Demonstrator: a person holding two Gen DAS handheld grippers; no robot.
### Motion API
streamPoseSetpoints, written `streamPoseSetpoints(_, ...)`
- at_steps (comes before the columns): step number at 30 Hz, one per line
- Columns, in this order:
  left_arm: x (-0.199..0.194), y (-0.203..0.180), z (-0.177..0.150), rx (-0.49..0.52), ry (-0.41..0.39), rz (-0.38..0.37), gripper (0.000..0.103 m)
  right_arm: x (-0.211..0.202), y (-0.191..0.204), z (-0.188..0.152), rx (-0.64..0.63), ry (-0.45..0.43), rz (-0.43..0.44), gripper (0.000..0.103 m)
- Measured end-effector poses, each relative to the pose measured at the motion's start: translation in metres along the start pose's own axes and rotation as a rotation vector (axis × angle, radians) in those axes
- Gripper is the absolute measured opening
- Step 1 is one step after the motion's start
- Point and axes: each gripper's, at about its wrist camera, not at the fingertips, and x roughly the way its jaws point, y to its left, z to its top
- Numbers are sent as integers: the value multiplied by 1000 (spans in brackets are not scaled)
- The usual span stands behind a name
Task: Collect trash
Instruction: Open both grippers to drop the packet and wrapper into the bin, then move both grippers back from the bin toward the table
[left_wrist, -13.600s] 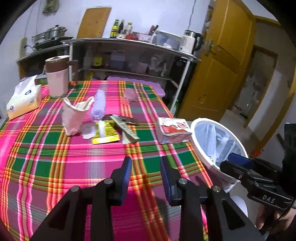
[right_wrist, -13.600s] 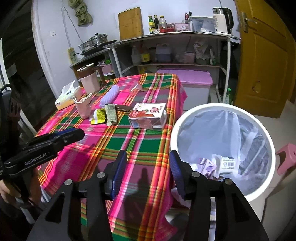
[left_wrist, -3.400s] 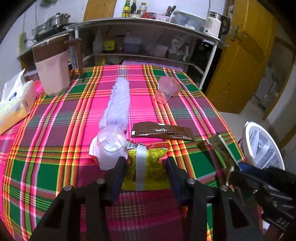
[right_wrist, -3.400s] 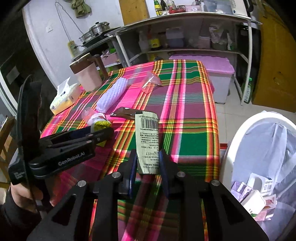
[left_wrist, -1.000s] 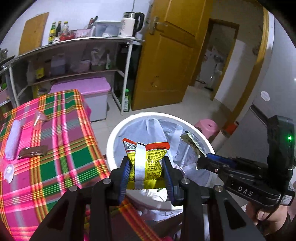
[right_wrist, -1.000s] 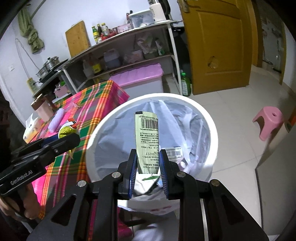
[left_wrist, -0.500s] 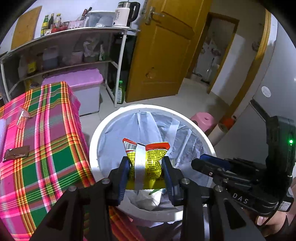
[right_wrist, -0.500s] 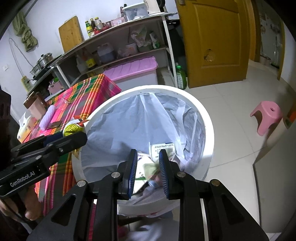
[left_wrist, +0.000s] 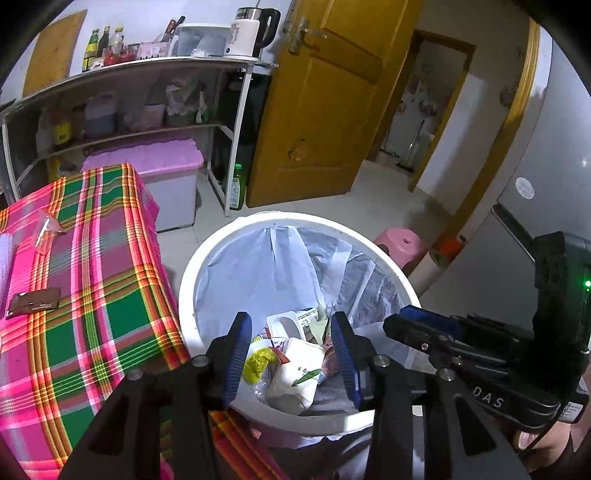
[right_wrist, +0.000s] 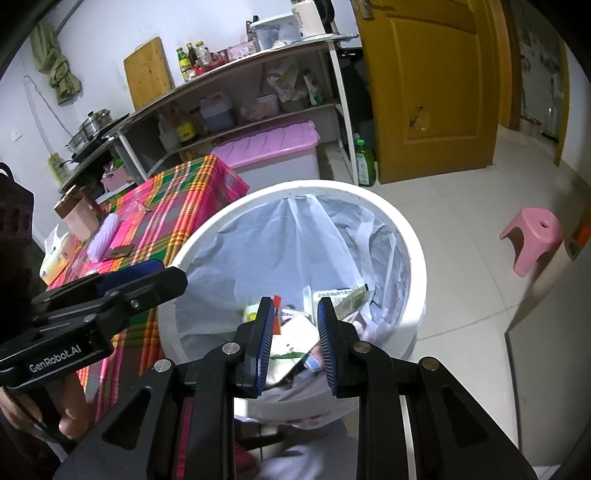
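Both tongs (left_wrist: 291, 345) (right_wrist: 295, 325) hang apart, empty, over the bin (left_wrist: 199, 258); a brown wrapper (left_wrist: 35, 301) waits at frame left.

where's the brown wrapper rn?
Left wrist view, far left: brown wrapper lies flat on the plaid tablecloth, left of the white bin.

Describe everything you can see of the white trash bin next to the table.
The trash bin is a round white plastic tub standing upright on the tiled floor, close beside the plaid-covered table. A thin translucent liner bag is folded over its rim. Wrappers and a white carton lie piled at the bottom. The left tool and the right tool hover open above it, both empty.
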Motion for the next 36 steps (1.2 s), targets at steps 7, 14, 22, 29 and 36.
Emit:
streamPoseSetpoints(7, -26, 8, -6, -30, -41, 9, 44, -14, 18, -1, -37, -29, 32, 25)
streamPoseSetpoints(14, -55, 18, -15, -55, -85, 25, 44, -24, 41, -4, -83, -48, 68, 25)
streamPoseSetpoints(22, -80, 29, -29, -81, -115, 62, 44, -31, 66, -12, -133, -48, 109, 25)
streamPoseSetpoints(29, -98, 45, -42, -123, -132, 122, 44, -30, 88, -18, -179, -36, 148, 25)
streamPoseSetpoints(36, -113, 61, -56, -150, -137, 172, 44, -27, 104, -21, -206, -30, 173, 25)
